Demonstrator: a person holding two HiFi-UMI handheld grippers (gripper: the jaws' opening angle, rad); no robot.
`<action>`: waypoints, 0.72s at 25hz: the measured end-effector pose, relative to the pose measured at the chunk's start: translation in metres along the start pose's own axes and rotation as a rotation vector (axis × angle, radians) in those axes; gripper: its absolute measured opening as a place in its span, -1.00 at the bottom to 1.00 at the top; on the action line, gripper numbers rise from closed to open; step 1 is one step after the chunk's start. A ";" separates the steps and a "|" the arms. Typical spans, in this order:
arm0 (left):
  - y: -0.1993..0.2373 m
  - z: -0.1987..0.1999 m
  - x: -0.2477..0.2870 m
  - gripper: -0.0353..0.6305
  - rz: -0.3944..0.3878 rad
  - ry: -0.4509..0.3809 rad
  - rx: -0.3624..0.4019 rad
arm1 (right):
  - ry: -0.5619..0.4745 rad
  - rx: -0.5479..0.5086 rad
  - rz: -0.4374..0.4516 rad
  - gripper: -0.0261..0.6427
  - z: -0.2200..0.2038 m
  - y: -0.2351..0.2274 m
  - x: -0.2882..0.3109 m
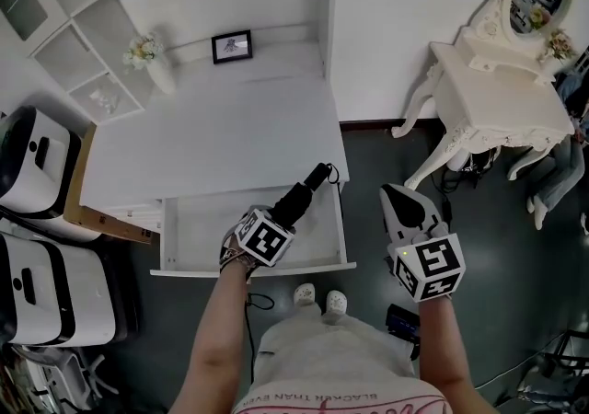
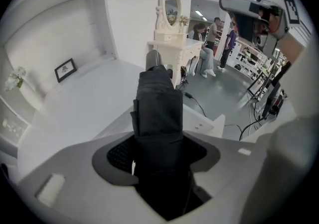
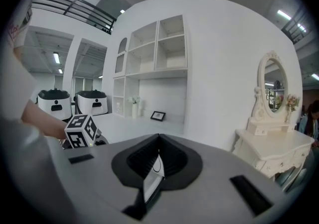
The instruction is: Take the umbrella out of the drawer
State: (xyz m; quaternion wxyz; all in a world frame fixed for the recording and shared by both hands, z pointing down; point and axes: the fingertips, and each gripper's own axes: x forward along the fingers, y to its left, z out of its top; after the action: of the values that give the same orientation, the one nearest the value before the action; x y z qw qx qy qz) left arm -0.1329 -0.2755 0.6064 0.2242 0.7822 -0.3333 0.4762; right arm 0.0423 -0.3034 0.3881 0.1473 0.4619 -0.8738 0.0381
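Observation:
In the head view the white drawer (image 1: 189, 239) stands pulled out below the desk top. My left gripper (image 1: 279, 222) is above it and shut on a black folded umbrella (image 1: 304, 193), whose handle end points toward the drawer's far right corner. The left gripper view has the umbrella (image 2: 159, 111) filling the gap between the jaws and sticking out well past them. My right gripper (image 1: 403, 197) hangs over the dark floor to the right of the drawer. Its jaws are shut with nothing between them, as the right gripper (image 3: 158, 143) shows in its own view.
The white desk top (image 1: 212, 136) carries a small picture frame (image 1: 231, 46) and a vase of flowers (image 1: 145, 57). A white dressing table (image 1: 497, 95) with a mirror stands at the right. White machines (image 1: 37, 164) sit at the left. People (image 2: 214, 29) stand far off.

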 end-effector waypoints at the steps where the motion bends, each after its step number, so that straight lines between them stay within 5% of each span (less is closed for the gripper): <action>1: 0.001 0.004 -0.005 -0.10 0.006 -0.018 -0.011 | -0.009 -0.004 0.003 -0.90 0.004 0.000 0.000; 18: 0.024 0.063 -0.102 -0.10 0.143 -0.365 -0.153 | -0.153 -0.051 0.007 -0.90 0.067 0.004 -0.009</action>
State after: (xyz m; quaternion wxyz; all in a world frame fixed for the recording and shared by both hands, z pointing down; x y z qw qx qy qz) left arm -0.1461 -0.3025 0.4883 0.1847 0.8106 -0.4582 0.3146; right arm 0.0291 -0.3071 0.3221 0.0915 0.4563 -0.8849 -0.0190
